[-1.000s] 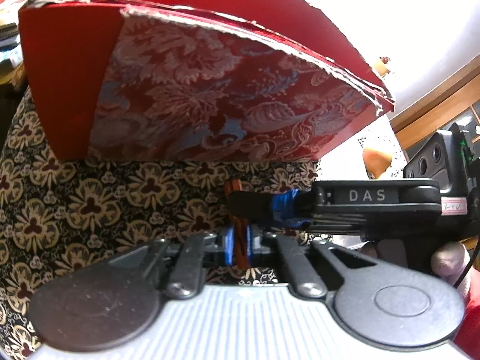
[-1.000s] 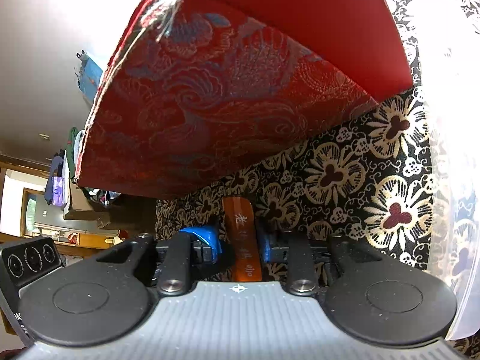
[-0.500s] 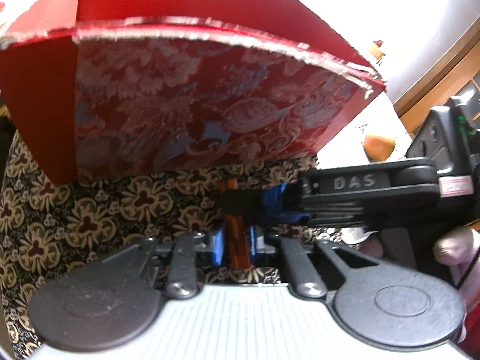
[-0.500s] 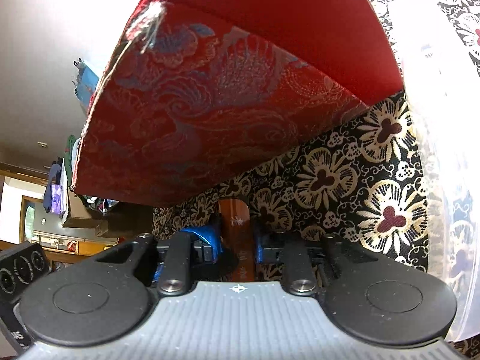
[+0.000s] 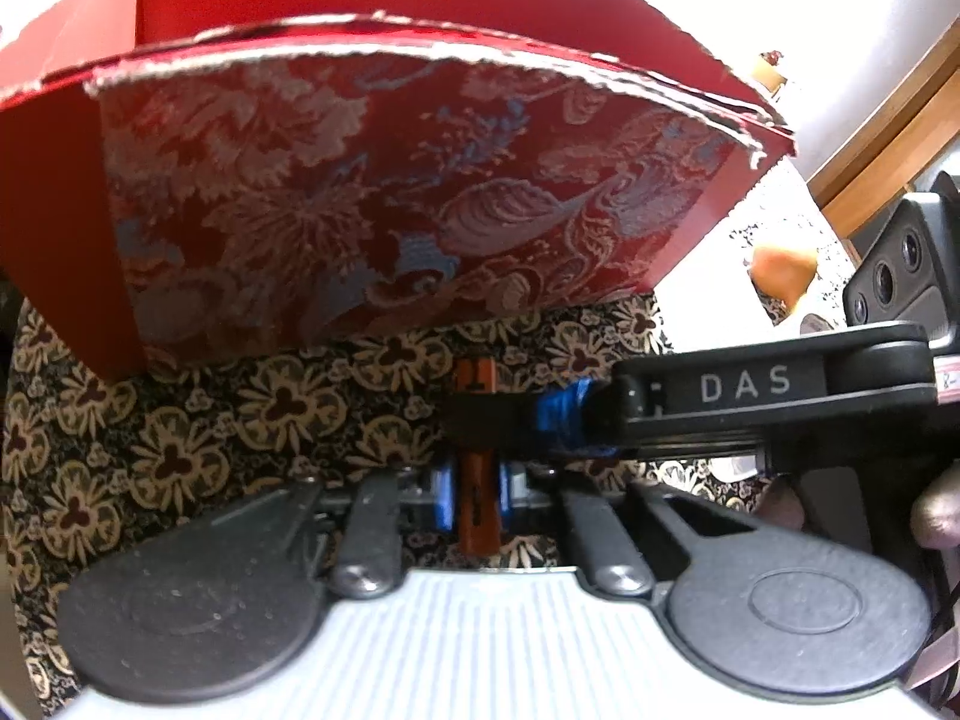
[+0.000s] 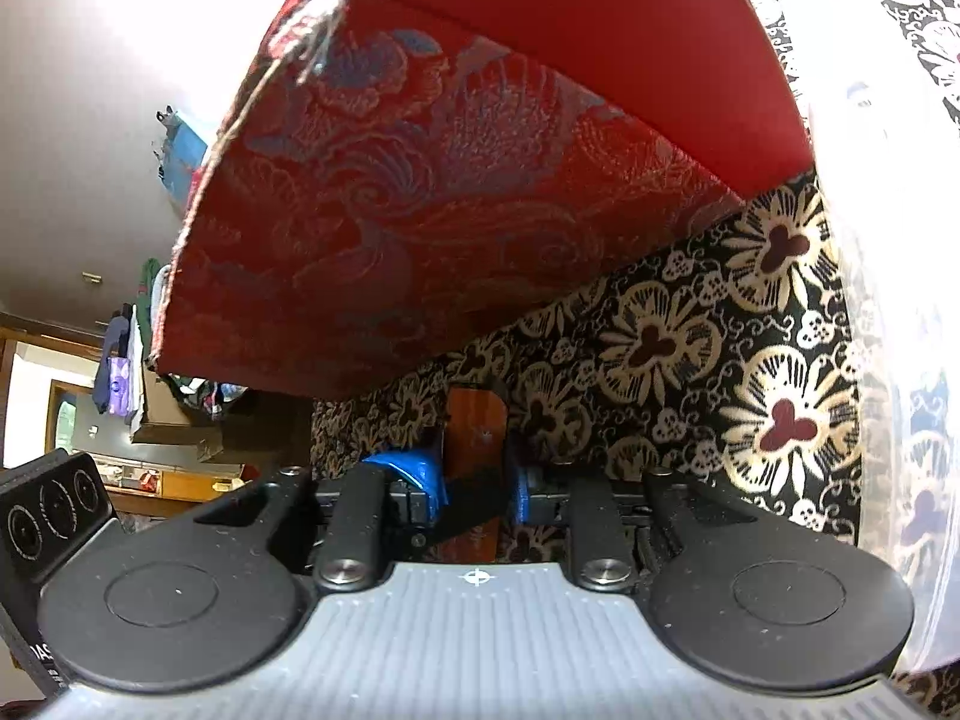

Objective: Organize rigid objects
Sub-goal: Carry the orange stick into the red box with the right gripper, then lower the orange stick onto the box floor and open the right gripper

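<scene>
A narrow reddish-brown wooden strip (image 5: 474, 375) lies low over the floral tablecloth (image 5: 180, 450), just in front of a red brocade box (image 5: 384, 210). My left gripper (image 5: 474, 492) is shut on the strip's near end, blue pads on both sides. My right gripper (image 5: 486, 420) reaches in from the right and crosses the strip farther along. In the right wrist view the strip (image 6: 477, 420) sits between the right gripper's (image 6: 477, 480) pads. Its jaws are easing open slightly, pads still touching the strip. The box (image 6: 432, 210) looms above.
A clear plastic container (image 6: 900, 300) stands at the right of the right wrist view. An orange rounded object (image 5: 780, 276) lies behind the box on the right. A person's fingertip (image 5: 936, 510) holds the right gripper's handle. The tablecloth (image 6: 690, 360) covers the whole table.
The right jaws have narrowed onto the wooden strip. My left gripper has shifted and rolled a little with the strip, so the box now looks more level and closer.
</scene>
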Available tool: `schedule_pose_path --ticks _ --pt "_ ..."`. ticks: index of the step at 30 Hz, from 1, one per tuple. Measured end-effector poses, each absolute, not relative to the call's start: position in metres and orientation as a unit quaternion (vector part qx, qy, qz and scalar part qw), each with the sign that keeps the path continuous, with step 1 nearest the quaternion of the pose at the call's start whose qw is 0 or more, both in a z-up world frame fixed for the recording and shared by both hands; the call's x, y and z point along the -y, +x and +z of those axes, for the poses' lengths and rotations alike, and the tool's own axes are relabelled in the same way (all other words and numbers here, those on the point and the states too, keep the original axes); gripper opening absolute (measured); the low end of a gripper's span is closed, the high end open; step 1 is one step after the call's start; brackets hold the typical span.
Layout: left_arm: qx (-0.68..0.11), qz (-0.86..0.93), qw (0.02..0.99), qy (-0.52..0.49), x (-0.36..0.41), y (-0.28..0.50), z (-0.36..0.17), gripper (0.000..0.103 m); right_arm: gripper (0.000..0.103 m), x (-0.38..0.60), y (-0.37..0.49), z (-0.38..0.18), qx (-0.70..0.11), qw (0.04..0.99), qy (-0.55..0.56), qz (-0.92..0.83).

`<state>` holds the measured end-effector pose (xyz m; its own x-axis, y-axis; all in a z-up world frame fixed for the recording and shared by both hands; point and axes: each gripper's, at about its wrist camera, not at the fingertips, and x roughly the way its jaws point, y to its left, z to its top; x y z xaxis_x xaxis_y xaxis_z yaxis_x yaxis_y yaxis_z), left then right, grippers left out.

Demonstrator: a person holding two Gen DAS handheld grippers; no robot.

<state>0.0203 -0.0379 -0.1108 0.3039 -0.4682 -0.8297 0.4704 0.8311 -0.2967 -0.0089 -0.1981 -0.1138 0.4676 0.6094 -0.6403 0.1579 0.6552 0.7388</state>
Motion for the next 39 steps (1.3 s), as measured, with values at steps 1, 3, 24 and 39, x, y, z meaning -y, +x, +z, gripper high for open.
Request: schedule_pose_path --ticks 1,3,24,39 --pt "-0.511 -0.293 0.808 0.004 0.036 0.019 -0.107 0.004 0.004 0.198 -0.011 -0.111 -0.492 0.765 0.387 0.150" --pt "-0.505 -0.299 0.810 0.008 0.037 0.016 -0.101 0.005 0.004 0.199 -0.016 -0.104 -0.488 0.768 0.386 0.150" --pt "-0.322 -0.334 0.886 0.019 0.012 0.031 0.035 0.005 0.005 0.178 0.029 0.016 -0.333 0.859 0.324 0.216" --pt "-0.396 -0.226 0.890 0.022 -0.024 0.114 -0.021 0.005 0.005 0.122 0.120 -0.027 -0.418 0.855 0.226 0.207"
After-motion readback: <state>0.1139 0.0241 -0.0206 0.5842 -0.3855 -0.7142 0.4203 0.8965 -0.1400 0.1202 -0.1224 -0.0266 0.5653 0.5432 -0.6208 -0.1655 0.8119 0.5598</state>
